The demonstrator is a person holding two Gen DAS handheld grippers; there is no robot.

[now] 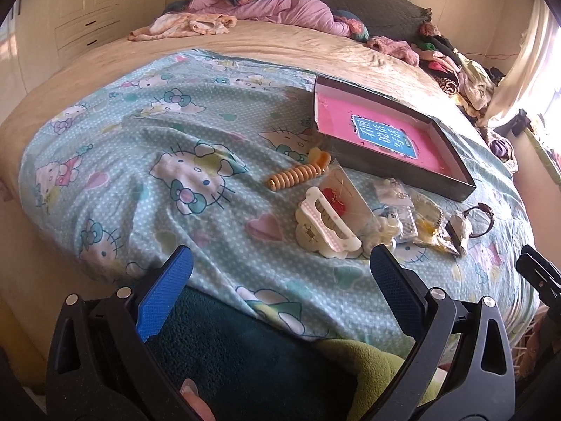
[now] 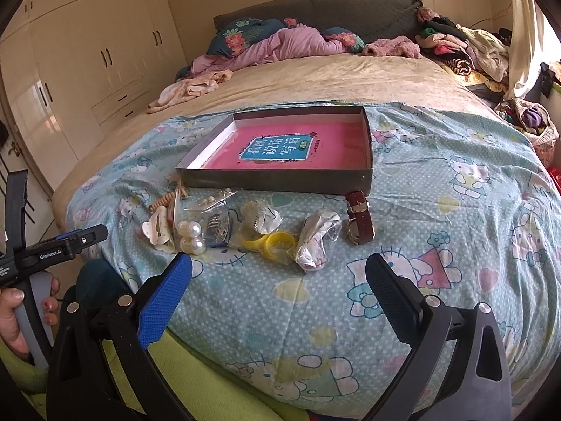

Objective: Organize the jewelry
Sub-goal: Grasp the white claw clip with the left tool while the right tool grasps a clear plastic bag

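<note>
Bed [image 2: 315, 73] with cartoon-print blanket [image 2: 438, 245] spread across the near half; soft, yielding support, so pressing down sinks items into the cloth.

Shallow open box [image 2: 280, 177], pink-lined, at 12 o'clock of the jewelry row; apparently the destination, light and stiff, no jewelry visible inside.

Jewelry in a loose row just in front of the box's near wall. White claw clip [image 1: 328, 226] at the row's 9 o'clock end: rigid plastic, light, best taken across its spine. Brown-strap wristwatch [image 2: 359, 222] at the 3 o'clock end: heavier, glass face probably fragile, strap the safer hold. Crumpled clear bag [image 2: 317, 242] and yellow rings [image 2: 270, 244] in film at centre: slippery, likely to slide; pinch at a fold. Coiled tan hair tie [image 1: 294, 175]: springy, easy. Pearl beads [image 2: 191, 236]: smooth, round, liable to roll.

Left gripper [image 1: 280, 277]: jaws spread wide, holding nothing; claw clip at 1 o'clock, near the right-hand pad. Right gripper [image 2: 278, 277]: jaws likewise wide apart and empty; clear bag near at 12 o'clock, watch at 1 o'clock, pearls at 11 o'clock.
</note>
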